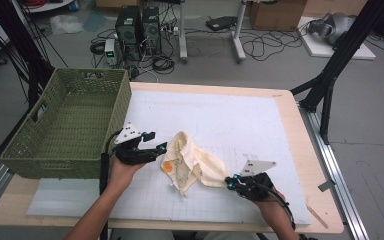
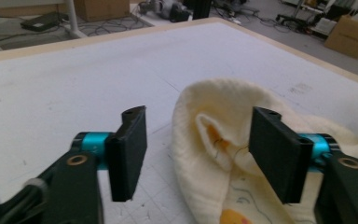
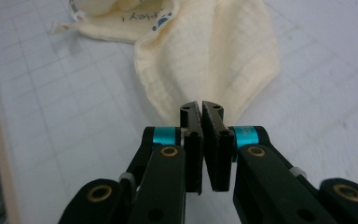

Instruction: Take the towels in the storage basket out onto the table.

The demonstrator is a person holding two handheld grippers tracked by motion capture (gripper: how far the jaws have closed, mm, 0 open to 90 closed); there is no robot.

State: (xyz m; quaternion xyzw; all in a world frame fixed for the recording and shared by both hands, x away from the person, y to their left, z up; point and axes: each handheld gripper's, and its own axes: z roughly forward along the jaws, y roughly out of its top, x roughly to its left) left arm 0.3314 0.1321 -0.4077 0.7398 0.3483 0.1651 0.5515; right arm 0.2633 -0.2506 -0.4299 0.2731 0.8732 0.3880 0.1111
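Observation:
A cream cloth [image 1: 195, 162] with an orange print lies crumpled on the white gridded mat [image 1: 230, 120], between the two hands. My left gripper [image 1: 155, 141] is at the cloth's left end and stands open. In the left gripper view the raised fold of the cloth [image 2: 214, 140] sits between the jaws [image 2: 198, 149]: the right-hand pad is against it and the left-hand pad is apart from it. My right gripper [image 1: 228, 182] is at the cloth's right corner. In the right gripper view its jaws [image 3: 200, 106] are pressed together on the narrow end of the cloth [image 3: 205, 56].
A green woven basket [image 1: 122, 100] stands at the mat's left, close beside my left hand. The wooden table edge [image 1: 320, 200] runs along the right and front. Bare mat stretches behind the cloth. Cables and computer cases sit on the floor beyond the table.

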